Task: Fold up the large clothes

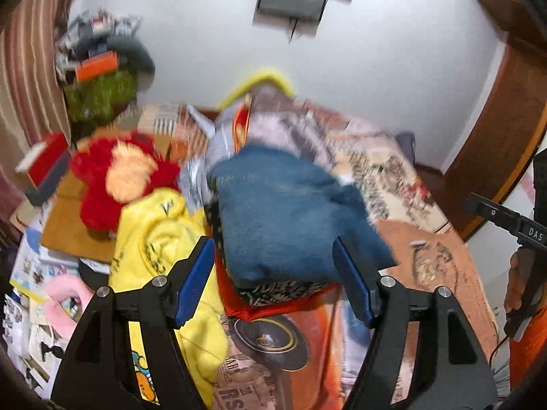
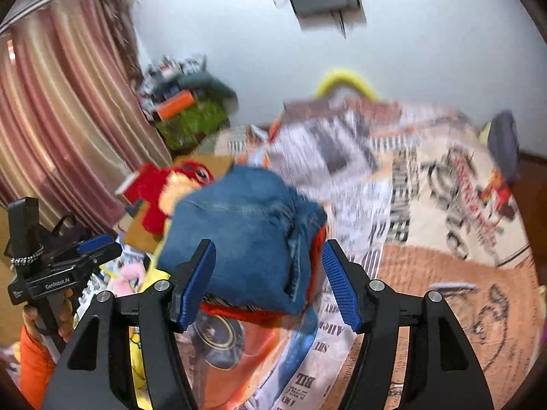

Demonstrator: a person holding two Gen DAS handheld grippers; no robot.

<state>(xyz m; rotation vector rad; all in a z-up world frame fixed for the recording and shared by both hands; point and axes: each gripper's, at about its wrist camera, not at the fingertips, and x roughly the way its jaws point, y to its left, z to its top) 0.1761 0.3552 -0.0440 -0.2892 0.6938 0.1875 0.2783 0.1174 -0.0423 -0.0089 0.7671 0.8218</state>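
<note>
Left tongs (image 1: pixel 273 280): blue pads spread wide, released, nothing between them, touching nothing. Right tongs (image 2: pixel 270 282): same, parted and empty, clear of the cloth.

Folded blue denim garment (image 1: pixel 290 218): one, lying on top of a small stack on the bed (image 1: pixel 427 273), with one dark patterned piece and one red piece (image 1: pixel 273 309) under it.

Count beside the stack: one yellow garment (image 1: pixel 164 239), one red plush toy (image 1: pixel 112 177). Frames are motion-blurred.
</note>
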